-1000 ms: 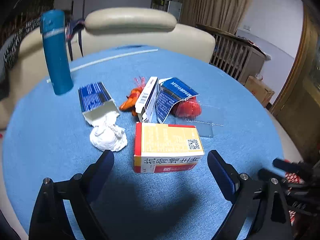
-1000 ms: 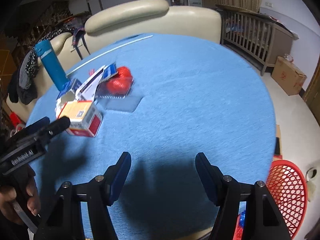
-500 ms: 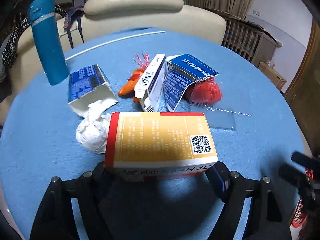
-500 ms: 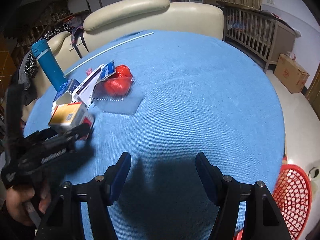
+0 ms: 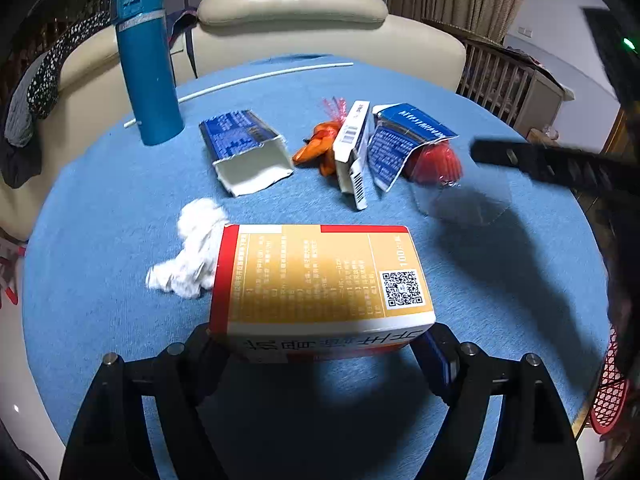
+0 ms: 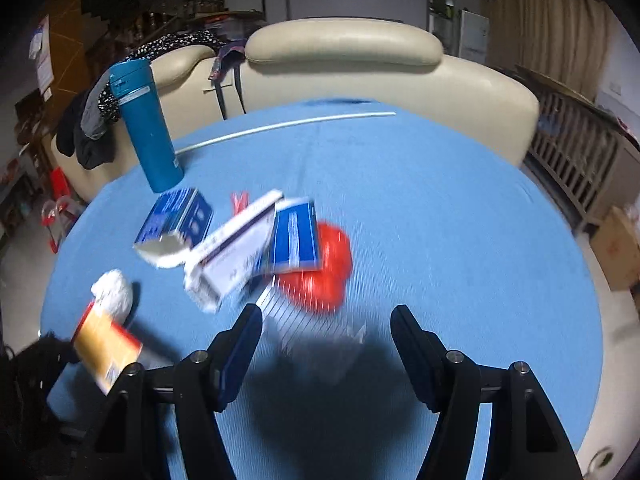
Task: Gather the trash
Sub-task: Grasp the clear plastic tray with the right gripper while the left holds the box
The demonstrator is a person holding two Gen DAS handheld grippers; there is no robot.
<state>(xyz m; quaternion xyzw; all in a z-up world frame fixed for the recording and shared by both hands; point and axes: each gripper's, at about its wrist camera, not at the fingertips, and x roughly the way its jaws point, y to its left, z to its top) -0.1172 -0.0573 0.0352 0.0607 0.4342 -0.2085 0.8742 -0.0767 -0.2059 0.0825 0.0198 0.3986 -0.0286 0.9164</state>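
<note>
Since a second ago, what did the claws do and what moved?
The left claw closed around the yellow box and took hold of it. The right claw, open and empty, swung toward the pile near the red plastic cup. The tissue, torn blue box and blue bottle stayed on the table.

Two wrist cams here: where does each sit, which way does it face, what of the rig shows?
Left wrist: on the left gripper, angled down across the blue table; both fingers clamp the yellow box; the right gripper's finger crosses at right.
Right wrist: on the right gripper, angled down at the litter pile; jaws open, empty, above the clear plastic tray.
Shared: yellow box, tissue wad, blue bottle, cream sofa.
</note>
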